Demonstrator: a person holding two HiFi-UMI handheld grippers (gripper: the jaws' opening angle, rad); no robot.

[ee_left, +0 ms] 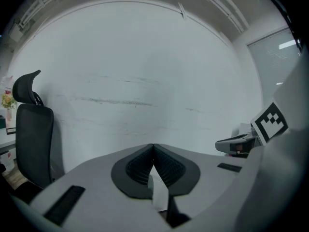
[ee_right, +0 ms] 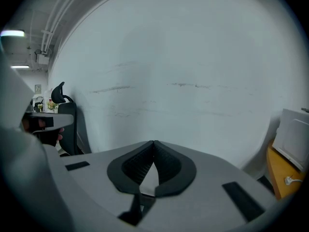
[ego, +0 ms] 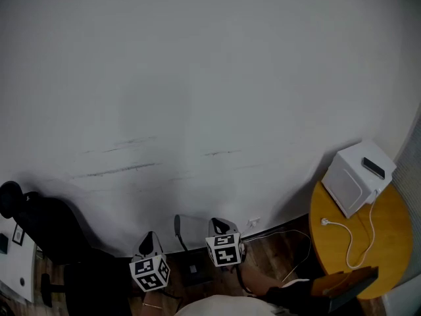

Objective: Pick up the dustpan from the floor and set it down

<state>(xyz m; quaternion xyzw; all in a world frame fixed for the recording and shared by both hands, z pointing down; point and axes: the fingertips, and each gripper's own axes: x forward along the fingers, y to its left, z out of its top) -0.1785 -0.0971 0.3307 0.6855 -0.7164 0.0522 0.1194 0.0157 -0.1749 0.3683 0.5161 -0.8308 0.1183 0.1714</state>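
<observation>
The left gripper (ee_left: 153, 145) and right gripper (ee_right: 154, 142) are held closed, empty, before a scuffed white wall (ego: 210, 78) above a dark wooden floor (ego: 276, 250).

A broad white wall (ego: 197, 78) fills nearly everything ahead of me, marked only by a few faint grey scuff lines (ego: 118, 170). Dark wooden floor (ego: 276, 245) runs along its foot. To my left a black office chair (ego: 46, 226) stands near the wall, with the edge of a white desk (ego: 14, 268) beside it. To my right is a round yellow bench (ego: 395, 236) bearing a white box (ego: 355, 176) and a loose white cable (ego: 352, 242). Pipes (ee_left: 217, 4) cross the ceiling, and a strip light (ee_right: 12, 33) glows.
</observation>
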